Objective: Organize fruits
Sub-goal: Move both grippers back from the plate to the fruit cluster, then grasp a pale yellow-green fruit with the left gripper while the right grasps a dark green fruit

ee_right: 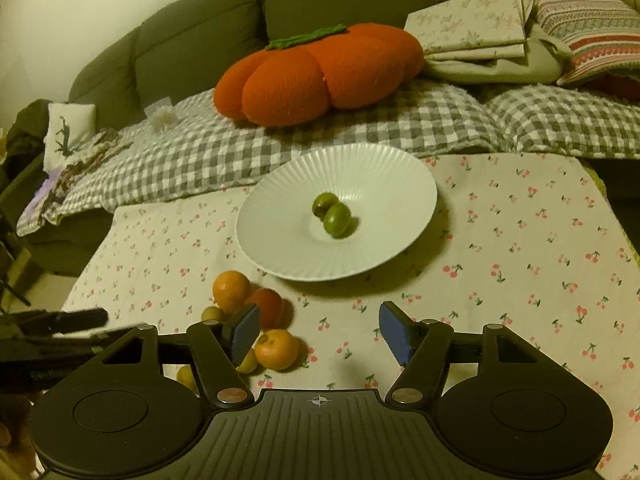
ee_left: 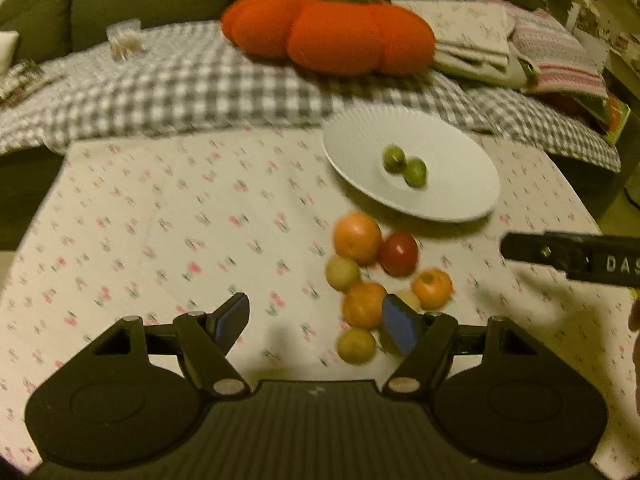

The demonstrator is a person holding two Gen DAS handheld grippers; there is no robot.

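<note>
Right wrist view: right gripper (ee_right: 318,330) spread, empty, near the white plate (ee_right: 280,256) holding two green fruits (ee_right: 331,214); left gripper (ee_left: 316,324) spread beside the fruit pile (ee_left: 364,272).

You can read only the white letters "DAS", cut off by the frame edge, on the black right tool (ee_left: 505,245) in your left wrist view.
</note>
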